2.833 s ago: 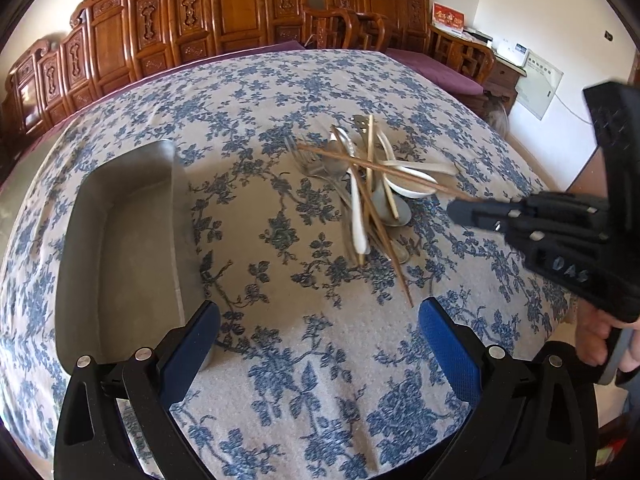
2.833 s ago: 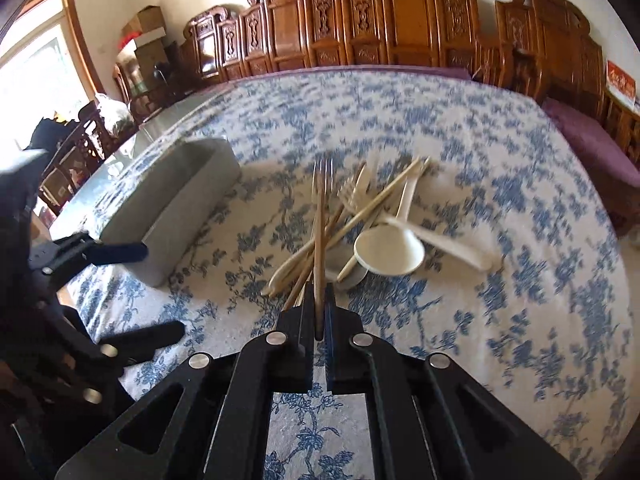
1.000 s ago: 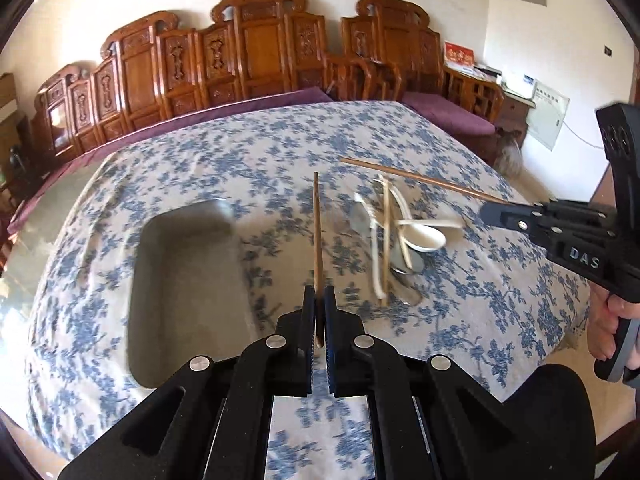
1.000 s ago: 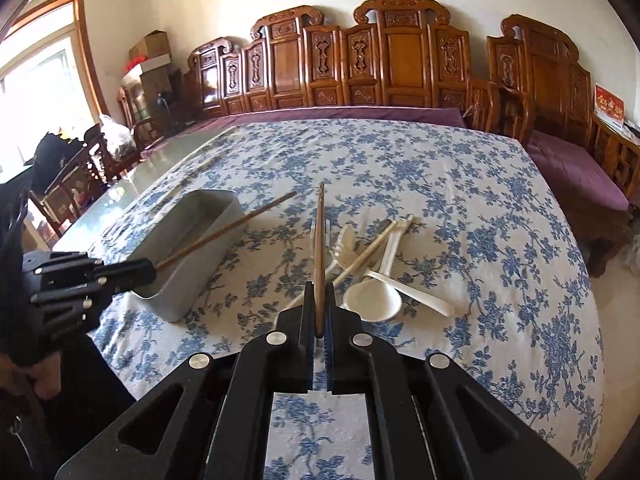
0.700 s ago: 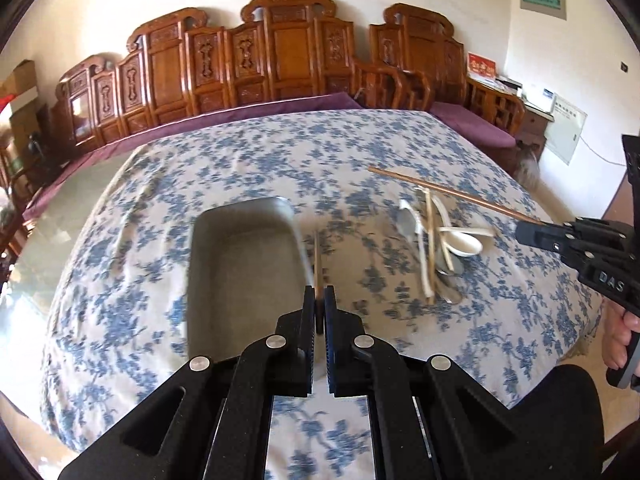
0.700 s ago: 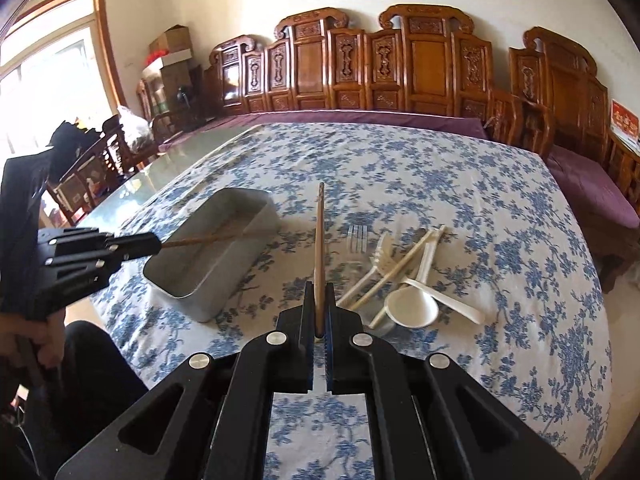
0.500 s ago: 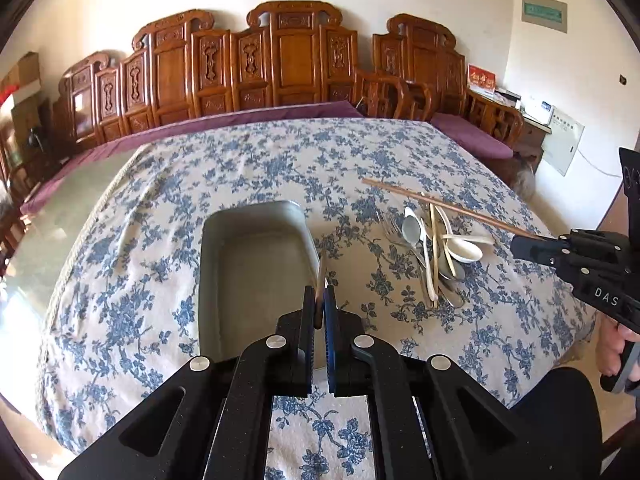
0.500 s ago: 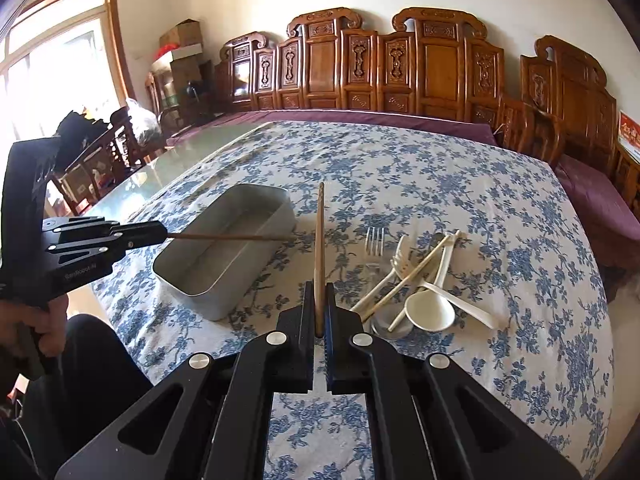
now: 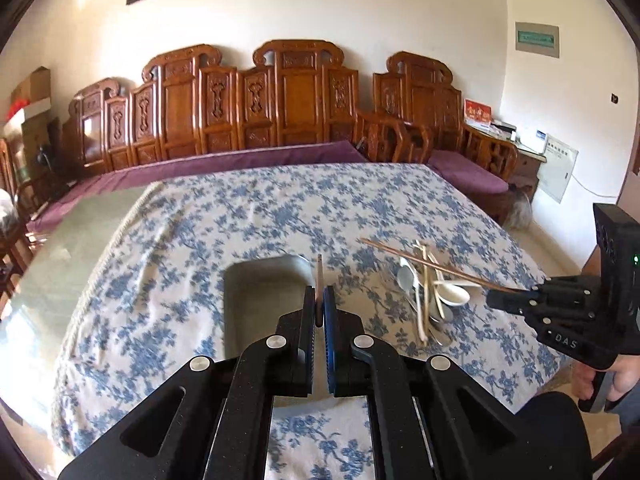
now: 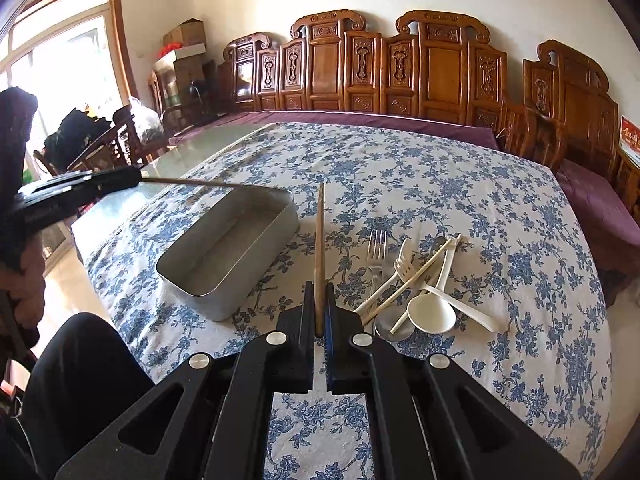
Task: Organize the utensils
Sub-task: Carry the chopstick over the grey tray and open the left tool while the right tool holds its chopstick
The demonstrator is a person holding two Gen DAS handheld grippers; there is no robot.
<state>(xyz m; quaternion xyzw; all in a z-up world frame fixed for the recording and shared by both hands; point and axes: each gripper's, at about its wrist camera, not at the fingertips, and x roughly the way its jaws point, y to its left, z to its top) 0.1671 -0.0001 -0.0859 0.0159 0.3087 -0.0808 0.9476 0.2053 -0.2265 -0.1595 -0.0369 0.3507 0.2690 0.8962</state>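
Note:
My left gripper (image 9: 319,300) is shut on a wooden chopstick (image 9: 319,276), held above the near right part of the empty metal tray (image 9: 260,304). It shows at the left of the right wrist view (image 10: 120,178), its chopstick (image 10: 192,182) reaching over the tray's far rim (image 10: 256,190). My right gripper (image 10: 319,300) is shut on a second chopstick (image 10: 320,240), right of the tray; it shows in the left wrist view (image 9: 496,298) with its chopstick (image 9: 424,264) above the utensil pile (image 9: 428,292). The pile (image 10: 416,284) holds forks, spoons and a chopstick.
A blue floral tablecloth (image 10: 440,184) covers the table; bare glass (image 9: 60,248) shows at its left. Carved wooden benches (image 9: 296,100) with purple cushions line the far wall. The table's right edge (image 10: 600,280) is near the pile. A dark trouser leg (image 10: 80,380) is at the near left.
Both grippers have risen and pulled back from the table with their chopsticks. The left one's chopstick has swung from beside the tray to over it.

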